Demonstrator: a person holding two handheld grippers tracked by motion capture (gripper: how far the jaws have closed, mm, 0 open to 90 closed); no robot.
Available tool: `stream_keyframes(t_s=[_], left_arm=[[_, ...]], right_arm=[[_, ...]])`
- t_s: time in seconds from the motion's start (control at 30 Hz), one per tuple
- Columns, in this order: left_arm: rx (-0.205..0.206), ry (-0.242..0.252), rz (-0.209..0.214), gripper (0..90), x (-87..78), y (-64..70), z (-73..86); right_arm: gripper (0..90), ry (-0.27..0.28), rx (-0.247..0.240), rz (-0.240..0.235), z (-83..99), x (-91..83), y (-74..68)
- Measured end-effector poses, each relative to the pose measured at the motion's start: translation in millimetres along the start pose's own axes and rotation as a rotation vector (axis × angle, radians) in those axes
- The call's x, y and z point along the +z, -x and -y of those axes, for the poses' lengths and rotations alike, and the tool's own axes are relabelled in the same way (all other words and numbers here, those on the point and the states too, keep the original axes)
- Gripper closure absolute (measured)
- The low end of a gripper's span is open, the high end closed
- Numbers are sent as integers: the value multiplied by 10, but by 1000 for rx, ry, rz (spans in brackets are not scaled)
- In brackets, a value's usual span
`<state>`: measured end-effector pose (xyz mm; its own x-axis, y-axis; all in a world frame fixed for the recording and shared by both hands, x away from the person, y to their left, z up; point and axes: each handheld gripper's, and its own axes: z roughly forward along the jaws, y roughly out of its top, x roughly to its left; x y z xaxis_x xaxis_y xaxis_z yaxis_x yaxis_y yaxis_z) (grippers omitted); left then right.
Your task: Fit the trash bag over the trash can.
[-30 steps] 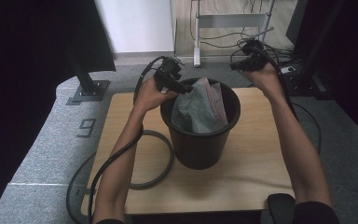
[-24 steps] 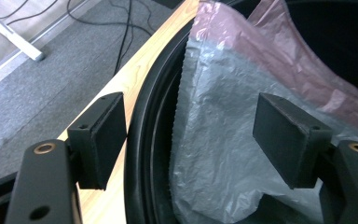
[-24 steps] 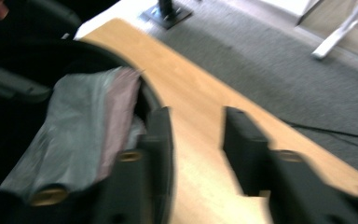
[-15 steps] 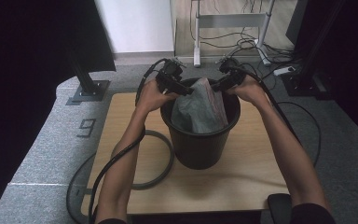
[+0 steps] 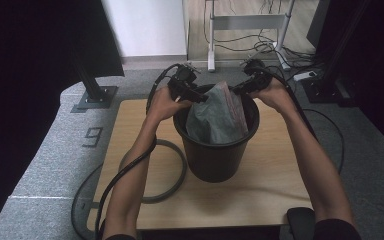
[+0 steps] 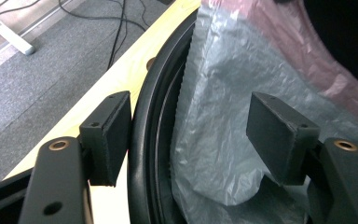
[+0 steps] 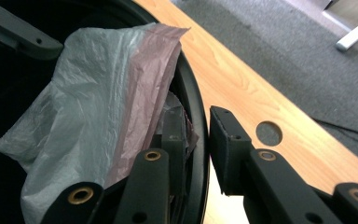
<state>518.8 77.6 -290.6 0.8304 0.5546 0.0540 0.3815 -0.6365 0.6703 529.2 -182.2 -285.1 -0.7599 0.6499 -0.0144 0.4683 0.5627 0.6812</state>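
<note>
While left tongs point(image 6: 189, 135) gape astride bin rim point(image 6: 142, 140), right tongs point(image 7: 196, 149) pinch rim and bag point(image 7: 98, 93).

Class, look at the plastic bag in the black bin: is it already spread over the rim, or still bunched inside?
Still bunched: the plastic bag stands crumpled inside the black bin, none folded over the rim.

The bucket point(image 5: 215, 155) is smooth black plastic with a faint sheen on its rim. The bag point(image 6: 233, 112) in it is thin, crinkled plastic film, grey-white with a pinkish band. The table point(image 5: 260, 195) is pale, matt wood, and the floor point(image 5: 50, 165) is rough grey carpet.
</note>
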Motion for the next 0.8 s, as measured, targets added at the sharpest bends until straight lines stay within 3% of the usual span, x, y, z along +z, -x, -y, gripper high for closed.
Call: stream_keyframes(t_s=[0.27,0.33,0.43,0.67,0.8], left_arm=[[7,-8,-4,307,-6,11,0],[14,-5,-5,307,-13,11,-7],[28,10,-3,313,-36,16,-48],[77,19,-21,303,-12,42,-279],[83,23,-19,331,78,27,-411]], right_arm=[[839,34,-7,32,-27,-110,-40],[885,102,0,21,-49,-184,-36],[887,86,-13,59,-82,-243,-41],[887,144,28,53,-153,-373,16],[887,149,47,81,-193,-444,52]])
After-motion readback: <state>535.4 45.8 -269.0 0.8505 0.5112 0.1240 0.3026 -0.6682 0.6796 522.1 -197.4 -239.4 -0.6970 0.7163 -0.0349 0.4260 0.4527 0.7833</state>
